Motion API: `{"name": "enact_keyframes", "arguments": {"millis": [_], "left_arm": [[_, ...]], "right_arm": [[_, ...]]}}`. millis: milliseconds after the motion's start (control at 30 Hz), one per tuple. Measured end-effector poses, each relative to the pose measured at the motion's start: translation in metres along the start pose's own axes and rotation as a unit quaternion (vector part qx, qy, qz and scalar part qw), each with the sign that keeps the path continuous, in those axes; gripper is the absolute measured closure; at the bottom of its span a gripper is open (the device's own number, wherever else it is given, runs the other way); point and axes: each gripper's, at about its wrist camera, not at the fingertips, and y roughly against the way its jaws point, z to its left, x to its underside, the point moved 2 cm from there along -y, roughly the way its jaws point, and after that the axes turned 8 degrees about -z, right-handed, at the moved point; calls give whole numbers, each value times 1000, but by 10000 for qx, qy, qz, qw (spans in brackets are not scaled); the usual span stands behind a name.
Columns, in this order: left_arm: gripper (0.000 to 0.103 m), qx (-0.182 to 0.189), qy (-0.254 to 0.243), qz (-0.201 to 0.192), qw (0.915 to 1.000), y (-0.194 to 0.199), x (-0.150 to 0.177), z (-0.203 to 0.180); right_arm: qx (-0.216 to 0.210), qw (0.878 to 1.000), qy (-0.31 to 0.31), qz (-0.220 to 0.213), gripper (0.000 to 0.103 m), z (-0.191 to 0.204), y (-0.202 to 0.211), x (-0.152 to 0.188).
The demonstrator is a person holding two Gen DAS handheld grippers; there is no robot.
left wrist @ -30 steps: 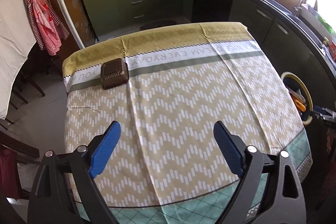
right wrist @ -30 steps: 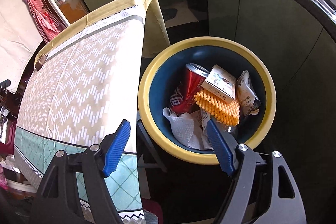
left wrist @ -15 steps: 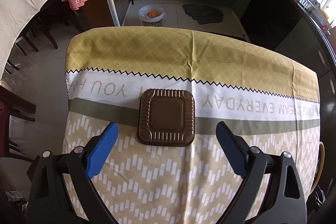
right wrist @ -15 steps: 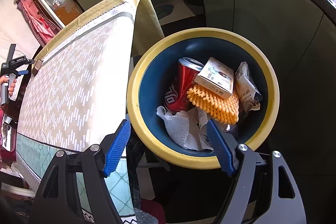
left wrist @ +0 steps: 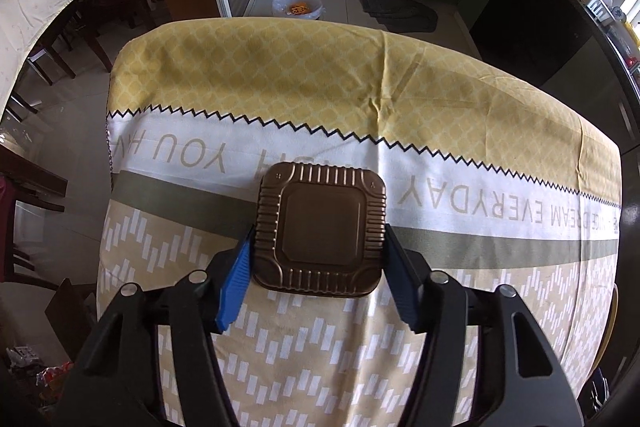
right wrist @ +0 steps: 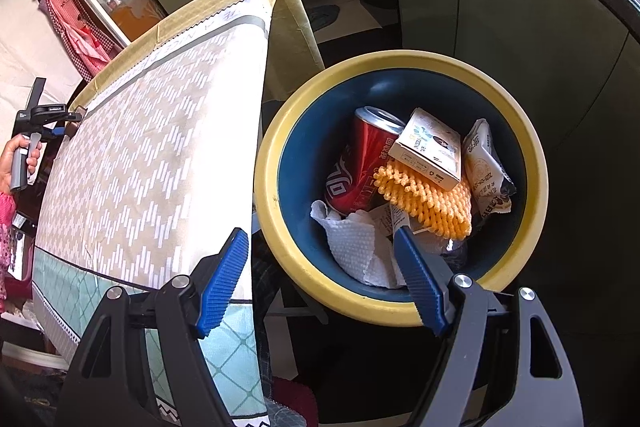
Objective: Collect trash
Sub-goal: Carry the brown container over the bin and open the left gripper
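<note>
A brown ribbed square plastic tray (left wrist: 320,231) lies upside down on the table's patterned cloth (left wrist: 360,99). My left gripper (left wrist: 319,229) points down over it, and its jaws are closing, with the blue pads (left wrist: 236,279) against the tray's left and right sides. The right wrist view shows that gripper (right wrist: 52,115) far off at the table's far corner, held by a hand (right wrist: 16,155). My right gripper (right wrist: 320,231) hangs open and empty over the near rim of a yellow-rimmed blue bin (right wrist: 280,163). Inside are a red can (right wrist: 360,155), a small box (right wrist: 430,147), orange mesh (right wrist: 424,199) and white paper (right wrist: 356,247).
The bin stands just off the table's right edge, with dark green cabinets (right wrist: 500,27) behind it. A white bowl (left wrist: 298,5) and a dark mat (left wrist: 396,11) lie on the floor beyond the table. Dark chairs (left wrist: 36,179) stand at the left.
The left gripper swept across the table to the brown tray, dropped over it, and its jaws narrowed onto its sides. The right gripper stayed above the bin.
</note>
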Motion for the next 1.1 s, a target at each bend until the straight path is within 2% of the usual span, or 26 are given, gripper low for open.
{"name": "enact_keyframes", "arguments": {"millis": [133,333,500,600,700,800,933,1100], "left_arm": [[46,94,-62,-120,9999,11,4,-4],[46,294,-317,-393,9983,51,27,-23],[46,493,-799,-704,9931,95,56,-55],[46,707,-1192,-843,9868,123,76,-83],[46,910,-1755,-1025,9749,152,100,-124],[45,1254,-2317,-1109,9583,179,126,-175],[45,1874,-3004,-1038,9294,202,166,-255],[45,2513,-3693,-766,8914,201,211,-363]], "right_arm": [[-13,10000,-5,-40,29,1,4,1],[-34,9999,-25,-131,28,0,15,4],[-106,9997,-55,-214,28,1,25,10],[-161,9993,-93,-312,28,0,34,14],[-181,9986,-190,-459,26,-4,46,20],[-160,9977,-298,-588,26,-12,60,28],[-78,9962,-484,-724,26,-32,79,43],[20,9926,-809,-911,25,-65,106,68]]}}
